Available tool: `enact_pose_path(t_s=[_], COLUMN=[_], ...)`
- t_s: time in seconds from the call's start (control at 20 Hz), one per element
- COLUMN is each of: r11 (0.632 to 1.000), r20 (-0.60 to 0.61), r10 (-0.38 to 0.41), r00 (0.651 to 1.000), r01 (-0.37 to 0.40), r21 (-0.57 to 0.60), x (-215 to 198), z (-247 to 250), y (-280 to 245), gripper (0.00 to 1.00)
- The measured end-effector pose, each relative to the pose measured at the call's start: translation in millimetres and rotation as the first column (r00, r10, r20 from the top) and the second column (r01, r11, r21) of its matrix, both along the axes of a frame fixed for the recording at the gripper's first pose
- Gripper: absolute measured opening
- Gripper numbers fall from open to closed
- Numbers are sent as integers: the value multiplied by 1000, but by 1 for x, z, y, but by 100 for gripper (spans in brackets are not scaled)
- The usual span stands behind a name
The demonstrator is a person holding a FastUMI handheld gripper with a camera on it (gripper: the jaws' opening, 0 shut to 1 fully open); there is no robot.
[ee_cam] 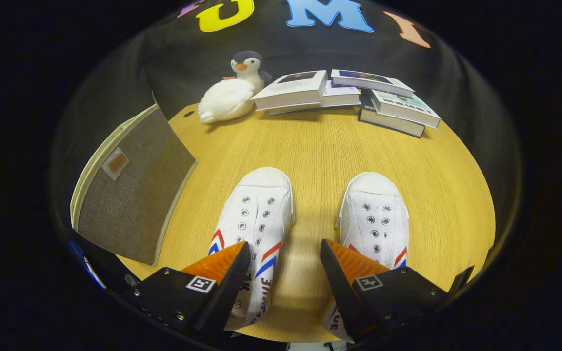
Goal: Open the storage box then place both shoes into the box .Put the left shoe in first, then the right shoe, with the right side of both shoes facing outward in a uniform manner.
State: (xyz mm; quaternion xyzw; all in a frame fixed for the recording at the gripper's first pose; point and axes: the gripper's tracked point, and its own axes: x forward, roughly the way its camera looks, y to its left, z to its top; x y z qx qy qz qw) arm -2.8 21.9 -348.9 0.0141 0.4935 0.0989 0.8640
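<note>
Claw (285,253) wide open, holding nothing, above both shoes; closed storage box (132,190) lies far-left of it on the tabletop (320,151).

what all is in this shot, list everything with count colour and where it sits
shoes: 2, white with red and blue stripes, side by side on the table, toes pointing away; left shoe partly under one finger, right shoe partly under the other
storage box: 1, grey fabric with cream trim, lid closed, beside the left shoe
plush penguin: 1, white and grey, at the table's far side
books: about five, mostly white covers, loosely stacked beside the penguin
table: 1, light wood
hand-held gripper: 1, fingers open, bare table showing between them, holding nothing
</note>
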Motion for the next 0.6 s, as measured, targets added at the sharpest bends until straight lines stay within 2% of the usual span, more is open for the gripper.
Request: enact_pose_path(t_s=[0.05,0.15,0.3,0.35,0.4,0.45,0.5,0.55,0.6], r11=[1000,1000,998,996,991,988,988,988,984], r20=[-7,-13,-35,-48,-57,-69,-73,-84,-86], r10=[8,14,0,-12,-24,-43,-50,-48,-85], r00=[1000,1000,999,999,998,997,996,995,993], r01=[-8,-14,2,17,32,52,60,59,97], r21=[-12,7,62,93,128,143,143,141,150], x=[-1,-1,-3,-5,-5,-5,-6,-6,-4], z=[-3,-6,-9,-7,-7,-7,-7,-7,-3], y=[-1,5,10,13,18,22,21,21,19], gripper=[88,77,77,63,57,39,28,26,26])
